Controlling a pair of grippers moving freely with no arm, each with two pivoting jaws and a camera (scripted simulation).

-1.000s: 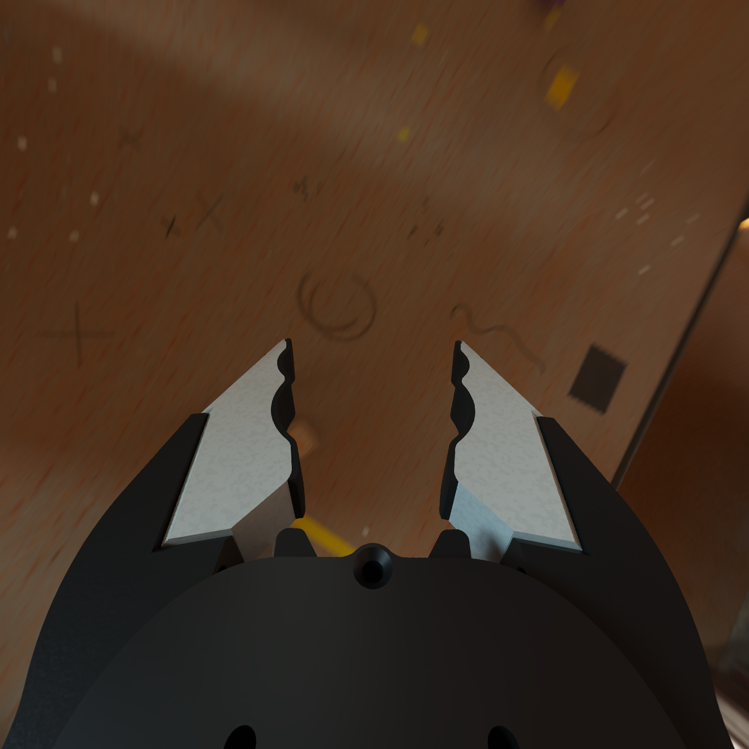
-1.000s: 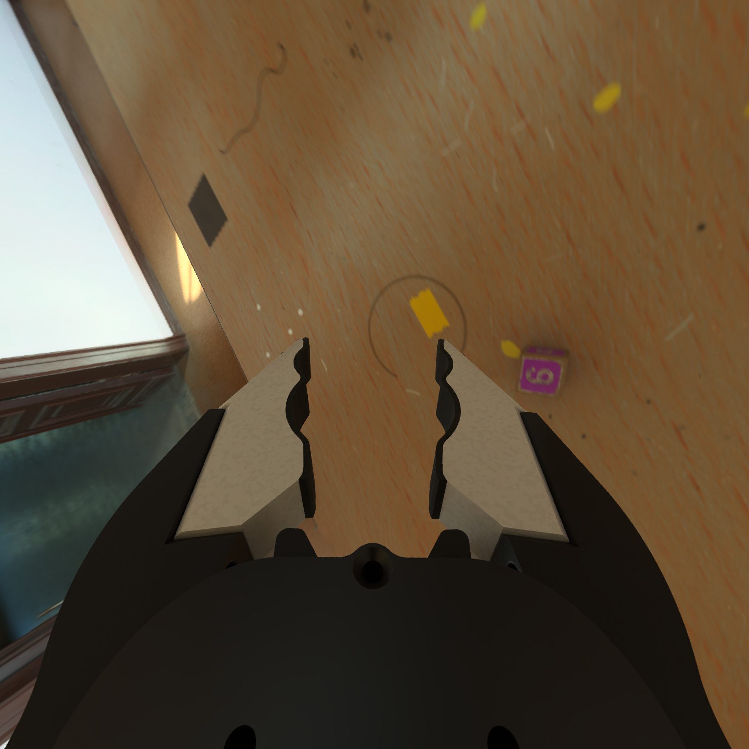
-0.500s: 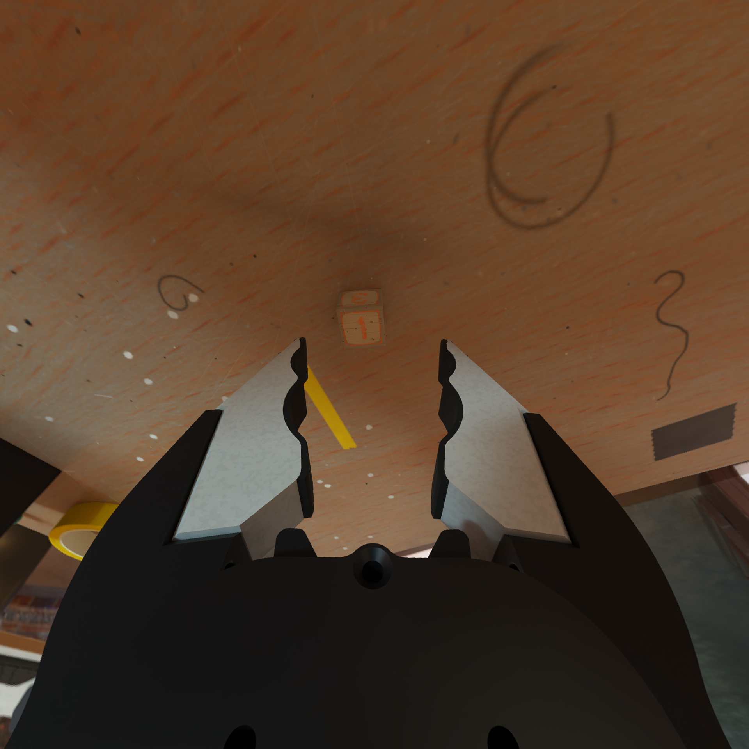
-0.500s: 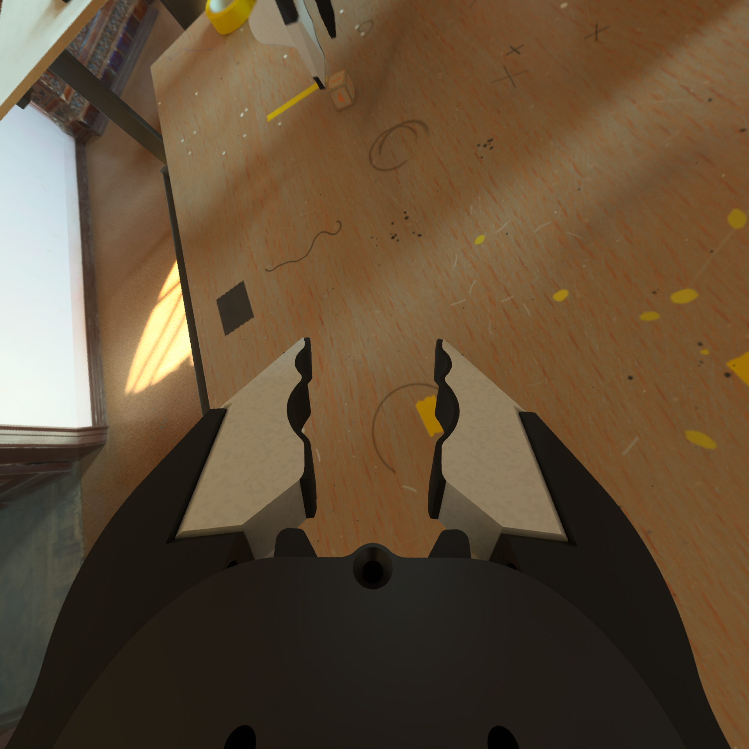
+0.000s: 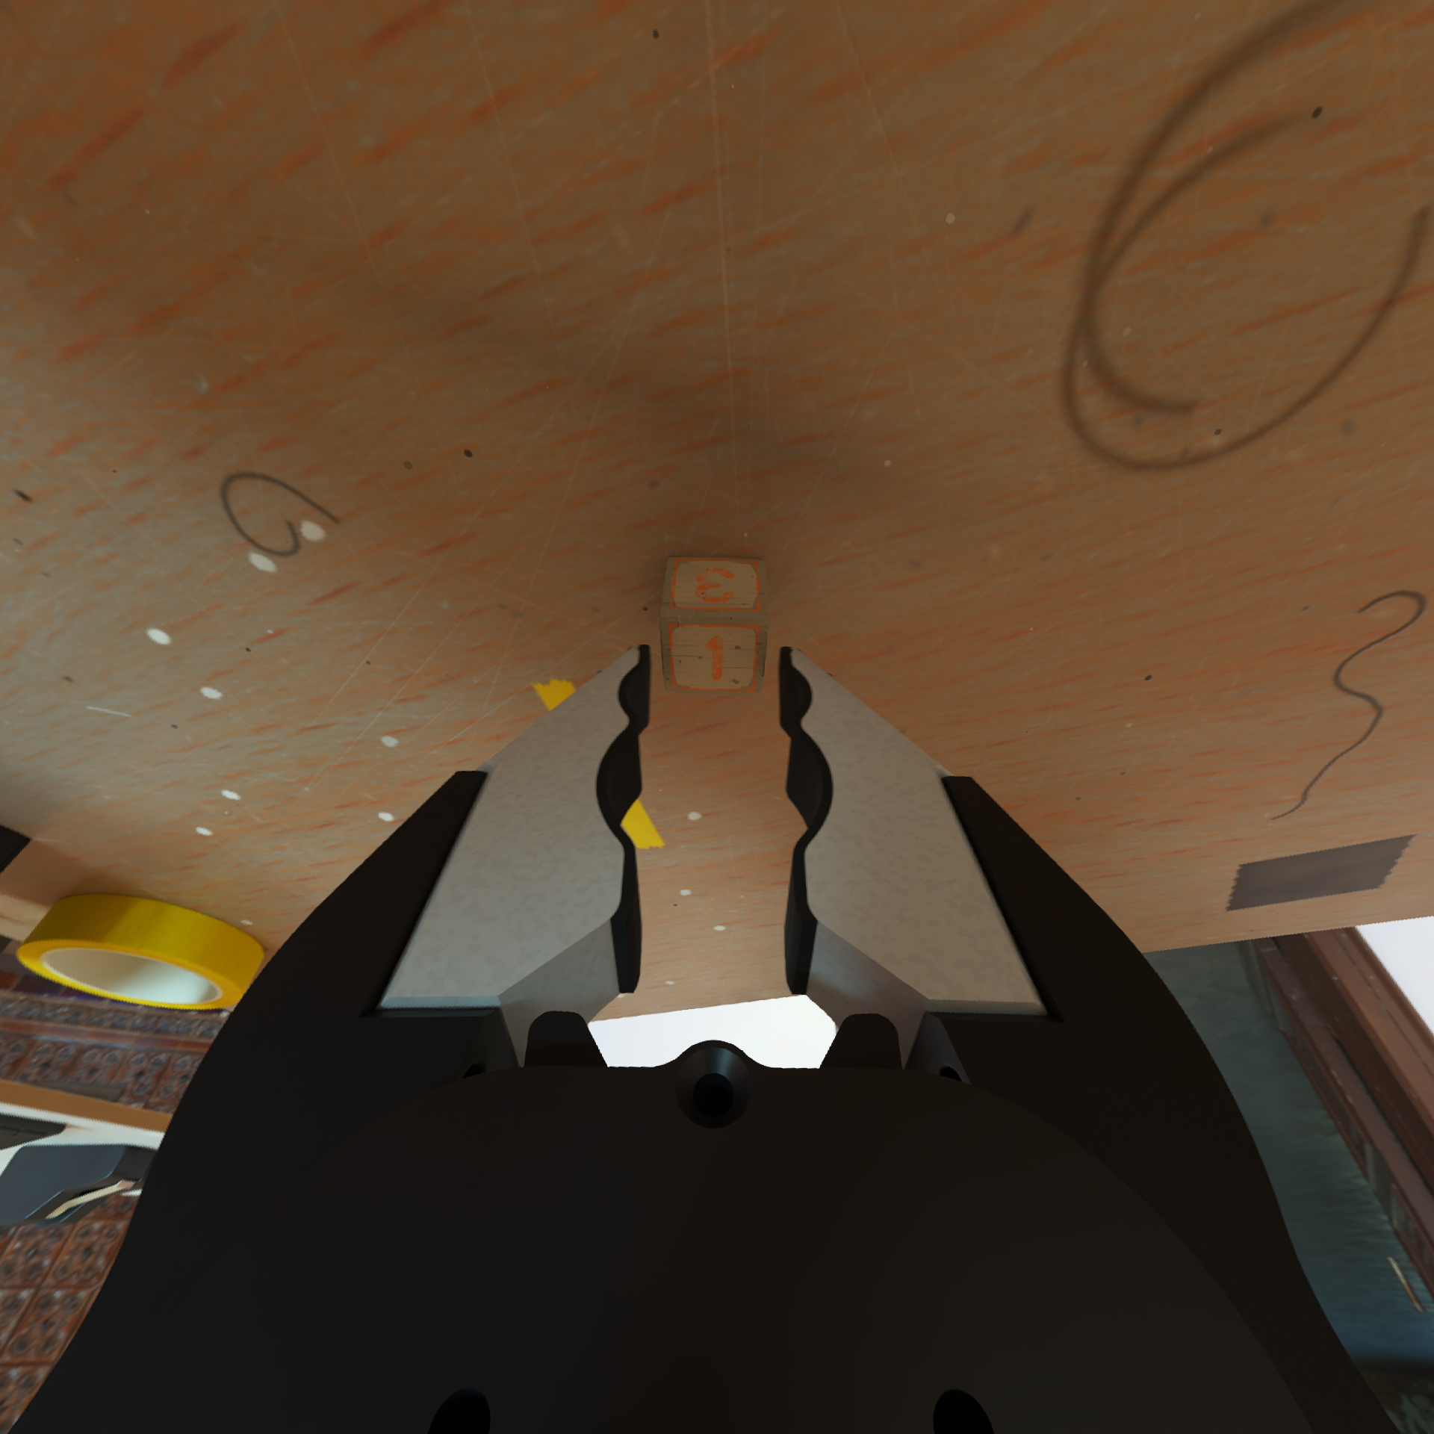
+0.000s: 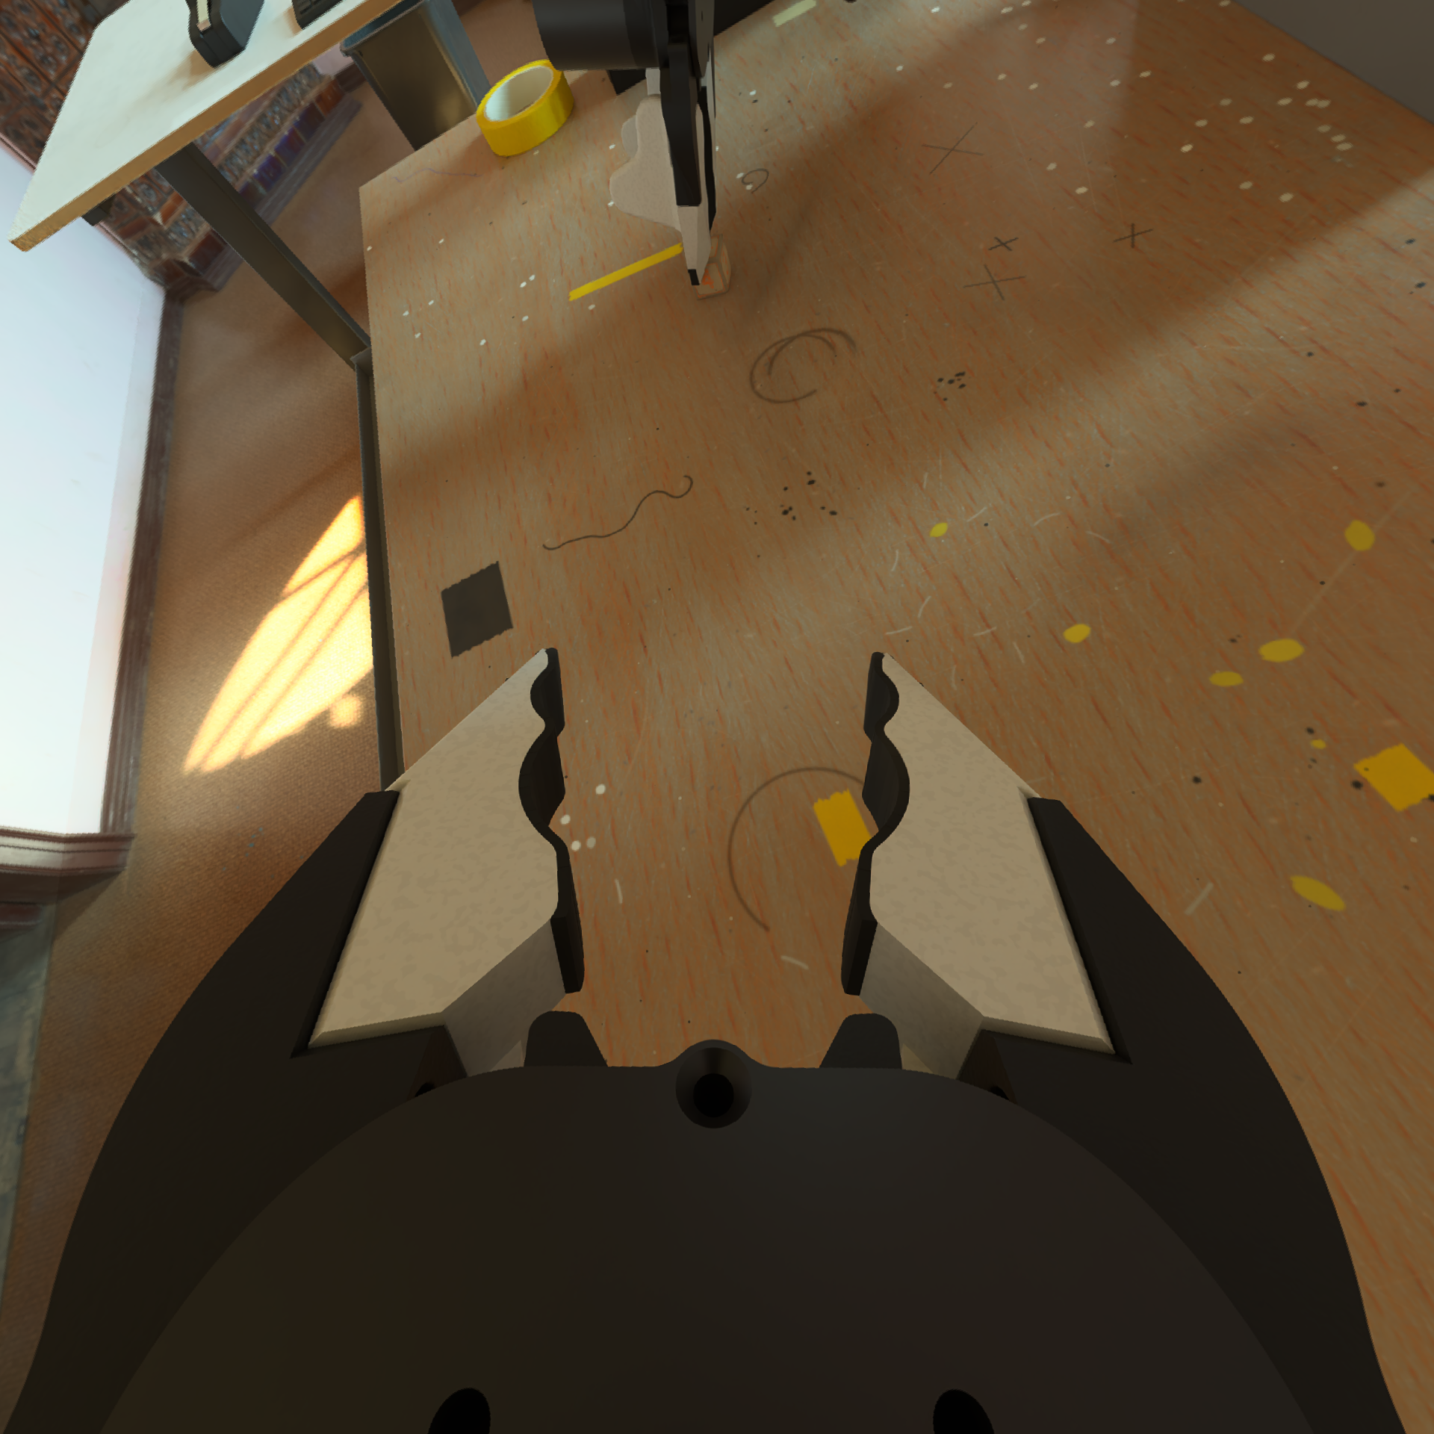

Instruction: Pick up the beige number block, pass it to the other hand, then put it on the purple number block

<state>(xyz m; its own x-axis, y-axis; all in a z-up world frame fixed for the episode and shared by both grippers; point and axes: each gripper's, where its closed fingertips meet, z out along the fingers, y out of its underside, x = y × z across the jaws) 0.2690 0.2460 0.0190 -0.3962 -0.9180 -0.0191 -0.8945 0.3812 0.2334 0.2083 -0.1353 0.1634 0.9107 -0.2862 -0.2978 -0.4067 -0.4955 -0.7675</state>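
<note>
The beige number block (image 5: 712, 625) with orange markings sits on the wooden table, just beyond the tips of my left gripper (image 5: 711, 658). That gripper is open, its fingers slightly wider than the block, and the block's near face lies level with the tips. In the right wrist view the left gripper (image 6: 693, 233) stands far off over the block (image 6: 718, 273), which is partly hidden behind its fingers. My right gripper (image 6: 712, 659) is open and empty, high above the table. The purple number block is not in view.
A yellow tape roll (image 5: 140, 948) lies near the table corner; it also shows in the right wrist view (image 6: 524, 109). A yellow tape strip (image 6: 625, 273) lies beside the block. The table edge (image 6: 378, 543) runs along the left. A side table (image 6: 155, 101) stands beyond.
My left gripper has moved closer to the beige block, which now sits at its fingertips. My right gripper has risen and tilted up, opened wider, and the purple block has left its view.
</note>
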